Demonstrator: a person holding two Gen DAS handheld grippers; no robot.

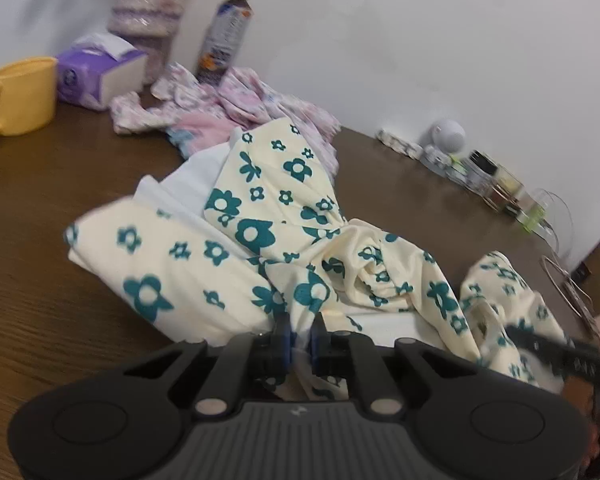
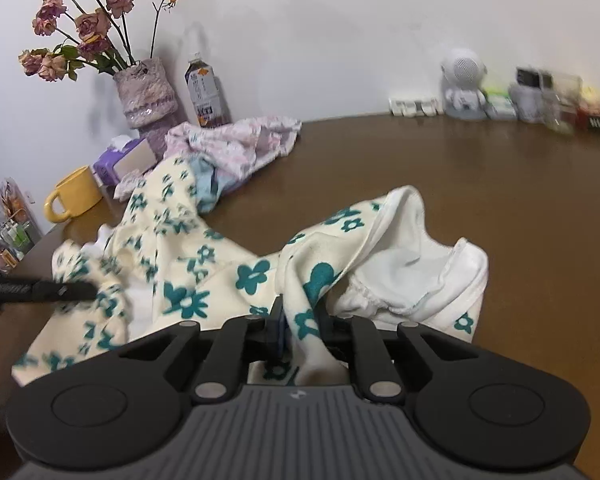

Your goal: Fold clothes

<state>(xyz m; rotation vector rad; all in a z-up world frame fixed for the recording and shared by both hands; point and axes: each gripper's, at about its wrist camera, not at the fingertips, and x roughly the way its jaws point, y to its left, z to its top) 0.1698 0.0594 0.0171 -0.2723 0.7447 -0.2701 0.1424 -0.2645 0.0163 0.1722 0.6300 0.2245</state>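
Left claw (image 1: 300, 338) clamped narrow on a bunched fold of the flowered garment (image 1: 260, 220) — cream cloth, teal flowers, pinched right between the fingers. Right claw (image 2: 300, 328) likewise closed tight on another bunch of the same garment (image 2: 204, 264), near its white inside lining. The garment hangs and spreads forward from both claws, crumpled, part resting on the brown tabletop (image 1: 40, 280); the white lining shows turned out on the right in the right wrist view. In the left wrist view the right claw's black finger shows at the lower right edge, touching the cloth; in the right wrist view the left claw's finger shows at the left edge, also at the cloth.

Open room: bare tabletop (image 2: 480, 184) wide to the right and ahead of the right claw, and to the left of the left claw. Far end is crowded — a pink patterned cloth heap (image 1: 236, 108) lies just beyond the garment, touching it. Behind that, against the wall: yellow mug (image 1: 20, 98), purple tissue box (image 1: 96, 76), bottle (image 1: 224, 36), vase with dried roses (image 2: 146, 94). Along the far right wall, a white figurine (image 2: 462, 84) and small jars (image 1: 496, 184), well apart from the garment.
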